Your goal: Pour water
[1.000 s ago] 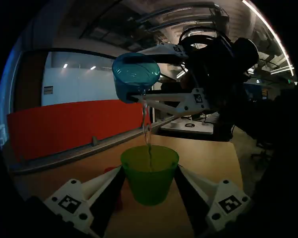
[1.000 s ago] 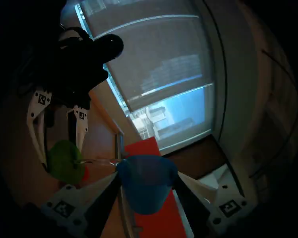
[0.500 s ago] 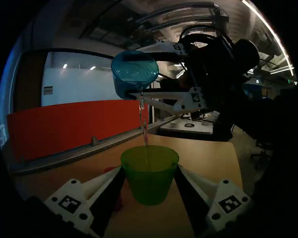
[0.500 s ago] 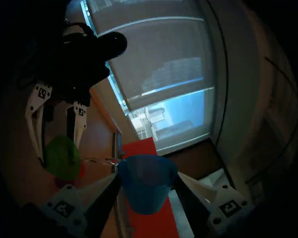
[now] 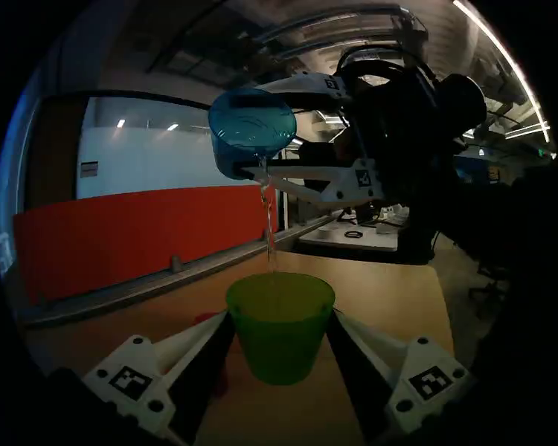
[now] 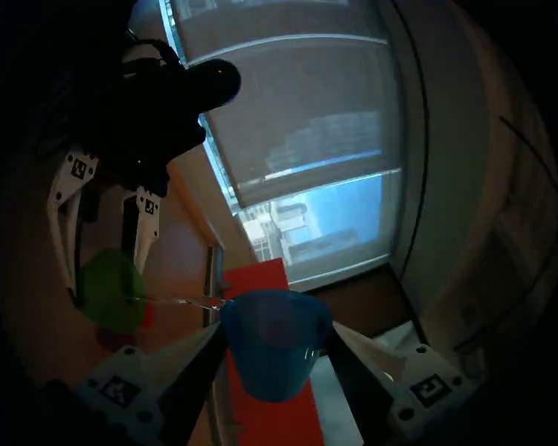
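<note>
left gripper view – green cup: the left gripper (image 5: 280, 321) has both fingers pressed on the wall of the green cup (image 5: 280, 338). the cup stands upright, just above the wooden table (image 5: 387, 290).
left gripper view – blue cup: higher up, the right gripper (image 5: 249, 137) clamps the blue cup (image 5: 251, 141), tilted with its mouth toward the camera.
left gripper view – water: one thin stream of water (image 5: 268, 223) falls from the blue lip into the green mouth, near the middle.
left gripper view – pouring well: i judge the tilt should grow slowly, so the stream stays thin and does not wander to the green rim. the green cup should be held level and quiet under the lip.
left gripper view – count: two cups, two grippers, one stream.
right gripper view – blue cup: the right fingers sit narrow on both sides of the blue cup (image 6: 275, 346). the window (image 6: 316, 149) lies behind it.
right gripper view – green cup: farther off at the left, the green cup (image 6: 109, 291) sits between the fingers of the left gripper – the stream reaches it.
right gripper view – risk: how full the green cup is i cannot tell, so it is better to level the blue cup early.
right gripper view – count: again two cups, two grippers, one stream.
</note>
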